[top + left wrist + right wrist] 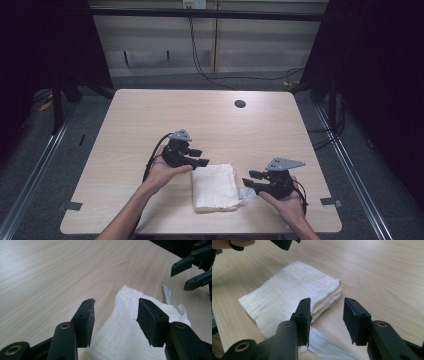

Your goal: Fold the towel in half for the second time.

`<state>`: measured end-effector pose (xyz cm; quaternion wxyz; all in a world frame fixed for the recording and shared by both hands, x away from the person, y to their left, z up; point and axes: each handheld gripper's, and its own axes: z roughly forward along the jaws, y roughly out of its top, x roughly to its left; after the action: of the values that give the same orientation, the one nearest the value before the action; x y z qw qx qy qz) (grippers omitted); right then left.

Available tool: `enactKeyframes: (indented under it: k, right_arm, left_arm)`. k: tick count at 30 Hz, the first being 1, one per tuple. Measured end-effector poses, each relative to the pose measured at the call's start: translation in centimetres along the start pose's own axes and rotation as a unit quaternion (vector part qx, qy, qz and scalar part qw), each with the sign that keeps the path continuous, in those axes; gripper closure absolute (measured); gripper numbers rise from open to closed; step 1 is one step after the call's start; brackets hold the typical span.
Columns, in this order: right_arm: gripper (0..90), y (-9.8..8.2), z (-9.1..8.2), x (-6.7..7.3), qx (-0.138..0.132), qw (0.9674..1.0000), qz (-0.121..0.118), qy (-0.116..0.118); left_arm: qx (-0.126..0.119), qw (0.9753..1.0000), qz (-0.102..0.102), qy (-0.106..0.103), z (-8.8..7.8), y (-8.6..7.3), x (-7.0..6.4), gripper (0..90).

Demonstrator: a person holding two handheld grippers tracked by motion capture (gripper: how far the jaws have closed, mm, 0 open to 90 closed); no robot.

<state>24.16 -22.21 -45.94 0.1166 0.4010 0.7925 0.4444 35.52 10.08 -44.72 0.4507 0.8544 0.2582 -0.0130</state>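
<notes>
A folded white cloth [215, 186] lies flat on the light wooden table [150, 115], near the edge closest to the person and between the two hands. It is folded into several layers, whose stacked edges are visible in the right gripper view [287, 295]; a thin white tag [329, 347] projects from under its corner on the person's right and rests on the tabletop. The left gripper [200, 158], held in the person's left hand [162, 172], sits just beside the cloth's far left corner with its tips directed toward the cloth. Its jaws are spread apart and grip nothing; in the left gripper view the cloth [130, 340] lies below and beyond the gap between them, clear of both pads. The right gripper [251, 179], held in the right hand [285, 202], is positioned just beside the cloth's right edge, its tips pointing toward the cloth and close to the tag [246, 192]. Its jaws likewise stand apart with nothing between the pads, and in its own view they sit above the near corner of the cloth and the bare wood beside it. A small dark round hole [240, 104] marks the far part of the table, well apart from the cloth.
</notes>
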Motion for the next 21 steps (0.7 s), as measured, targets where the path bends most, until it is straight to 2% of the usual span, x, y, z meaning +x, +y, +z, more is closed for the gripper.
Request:
enactKeyframes:
  k: [4,9,12,15,21]
  right_arm:
    - [57.0,0.4,-0.5,-0.4,-0.012,0.9999,0.0,-0.005]
    - [53.7,1.0,-0.9,-0.9,-0.021,0.9997,0.003,-0.008]
    - [51.6,1.2,-1.2,-1.2,-0.03,0.9995,0.0,-0.011]
    - [49.5,0.9,-1.5,-1.5,-0.04,0.9991,0.004,-0.014]
    - [46.8,0.2,-2.3,-1.5,-0.04,0.9988,0.007,-0.027]
  left_arm:
    - [-0.001,0.9999,0.006,0.013,-1.4,-0.1,0.0,43.8]
    - [-0.001,0.9997,0.003,0.023,-3.1,-0.6,0.2,41.7]
    - [-0.01,0.9994,-0.005,0.033,-4.1,-1.4,0.5,41.5]
    - [-0.005,0.9987,-0.004,0.051,-5.0,-2.4,0.7,37.6]
    - [-0.007,0.9969,-0.019,0.076,-7.2,-4.1,1.0,31.1]
